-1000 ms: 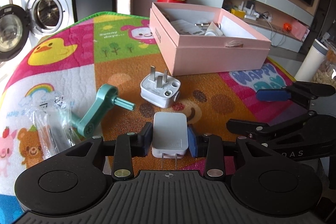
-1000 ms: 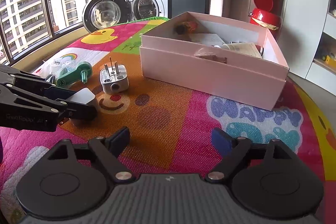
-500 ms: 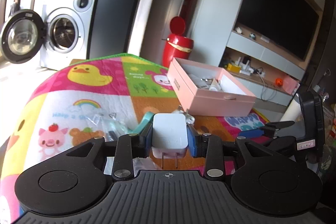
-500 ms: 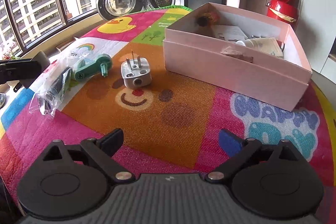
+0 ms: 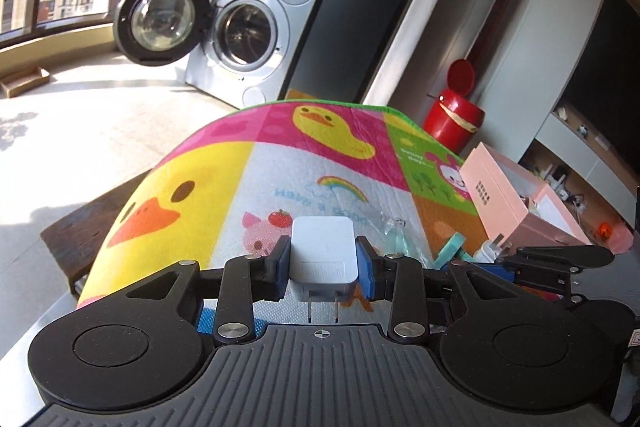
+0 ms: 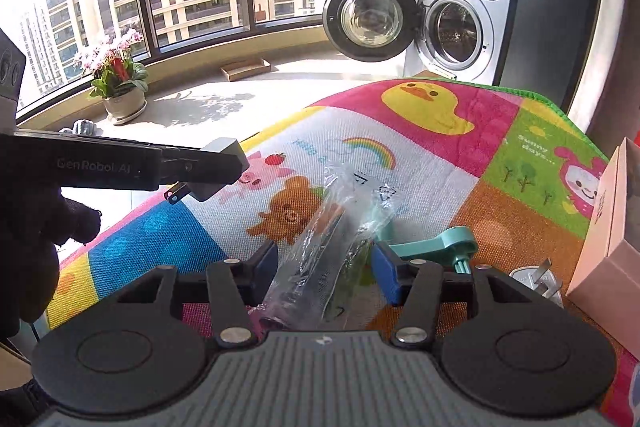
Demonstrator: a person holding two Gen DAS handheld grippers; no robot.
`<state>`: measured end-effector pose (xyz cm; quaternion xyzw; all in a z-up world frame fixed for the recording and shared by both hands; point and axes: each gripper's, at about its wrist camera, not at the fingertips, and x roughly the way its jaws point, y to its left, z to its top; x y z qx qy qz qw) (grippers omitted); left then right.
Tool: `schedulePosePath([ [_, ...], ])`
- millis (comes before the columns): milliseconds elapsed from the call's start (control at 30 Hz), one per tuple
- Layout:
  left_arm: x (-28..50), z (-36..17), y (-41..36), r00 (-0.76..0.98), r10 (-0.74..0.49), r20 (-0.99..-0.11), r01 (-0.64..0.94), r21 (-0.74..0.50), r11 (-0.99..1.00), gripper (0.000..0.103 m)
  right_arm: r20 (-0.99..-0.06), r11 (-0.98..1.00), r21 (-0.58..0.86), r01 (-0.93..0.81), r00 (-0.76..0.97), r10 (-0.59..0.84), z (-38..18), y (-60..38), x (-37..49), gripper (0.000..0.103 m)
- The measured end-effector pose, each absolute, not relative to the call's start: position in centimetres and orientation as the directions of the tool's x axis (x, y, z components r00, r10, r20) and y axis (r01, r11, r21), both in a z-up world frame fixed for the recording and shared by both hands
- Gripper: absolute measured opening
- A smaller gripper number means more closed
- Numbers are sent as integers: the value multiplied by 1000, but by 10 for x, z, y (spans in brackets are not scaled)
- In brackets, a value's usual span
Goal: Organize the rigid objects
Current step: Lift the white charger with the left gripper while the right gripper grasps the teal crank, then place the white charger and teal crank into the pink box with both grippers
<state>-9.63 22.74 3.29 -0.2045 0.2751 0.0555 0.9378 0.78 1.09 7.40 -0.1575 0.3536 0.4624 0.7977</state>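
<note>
White two-prong charger block (image 5: 323, 255), lifted off the mat, stays clamped in the left gripper (image 5: 323, 261). Right gripper (image 6: 325, 269) now straddles the clear plastic packet (image 6: 320, 259), fingers wide, next pickup.

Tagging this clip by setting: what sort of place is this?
Most likely a home, in a high-rise flat by the look of it: a front-loading washing machine with its door open, a potted orchid by a window onto apartment towers, and a children's cartoon play mat as the work surface.

The plastic bag (image 6: 332, 247) lies on the mat (image 6: 440, 155). The crank (image 6: 436, 245) lies right of it. The plug (image 6: 534, 279) sits between the crank and the box (image 6: 608, 227).
</note>
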Motion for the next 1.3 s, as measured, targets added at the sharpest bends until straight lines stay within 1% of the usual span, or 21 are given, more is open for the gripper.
schedulePosePath([
  [67, -99, 32, 230, 847, -17, -531, -207, -361, 909, 38, -736, 478, 113, -871, 250, 630, 72, 12, 6, 36],
  [167, -102, 32, 231, 857, -27, -514, -195, -373, 907, 38, -728, 361, 126, -924, 161, 667, 79, -2, -11, 36],
  [233, -101, 31, 230, 862, -40, -506, -185, -386, 904, 38, -692, 346, 70, -936, 204, 693, 91, -13, -19, 38],
  [267, -100, 30, 230, 863, -49, -504, -178, -393, 902, 38, -670, 366, 12, -931, 264, 694, 96, -17, -22, 45],
  [300, -98, 29, 228, 862, -59, -503, -171, -399, 901, 38, -649, 396, -49, -917, 331, 685, 99, -20, -22, 58],
  [367, -98, 28, 225, 861, -71, -505, -163, -404, 900, 38, -610, 475, -149, -867, 458, 646, 100, -20, -14, 73],
  [400, -98, 27, 224, 859, -74, -506, -160, -404, 901, 38, -605, 510, -184, -840, 506, 615, 98, -18, -8, 75],
  [467, -98, 28, 222, 856, -78, -510, -155, -399, 904, 38, -631, 552, -187, -812, 531, 566, 89, -14, 12, 75],
  [600, -98, 30, 218, 846, -95, -525, -139, -389, 910, 38, -719, 596, -45, -802, 440, 538, 64, -4, 50, 75],
  [667, -96, 30, 217, 837, -105, -537, -134, -388, 912, 38, -719, 606, -30, -795, 438, 540, 56, 0, 54, 75],
  [700, -95, 30, 216, 832, -108, -544, -133, -385, 913, 38, -705, 611, -26, -791, 448, 549, 55, 0, 54, 71],
  [800, -94, 34, 209, 818, -109, -565, -122, -356, 926, 38, -702, 598, -17, -802, 435, 564, 62, -4, 47, 71],
  [867, -94, 38, 202, 809, -121, -575, -99, -336, 936, 38, -676, 579, -8, -815, 431, 597, 74, -15, 36, 71],
  [933, -93, 41, 190, 794, -155, -589, -50, -316, 947, 38, -650, 572, -30, -820, 451, 612, 90, -34, 20, 71],
  [1100, -89, 47, 140, 727, -284, -626, 128, -283, 951, 38, -593, 627, -82, -775, 543, 594, 124, -100, -11, 71],
  [1200, -86, 56, 110, 703, -357, -615, 217, -293, 931, 38, -541, 698, -112, -708, 632, 555, 139, -150, -28, 71],
  [1300, -71, 77, 88, 718, -381, -582, 255, -289, 923, 38, -486, 768, -161, -619, 728, 484, 143, -189, -43, 71],
])
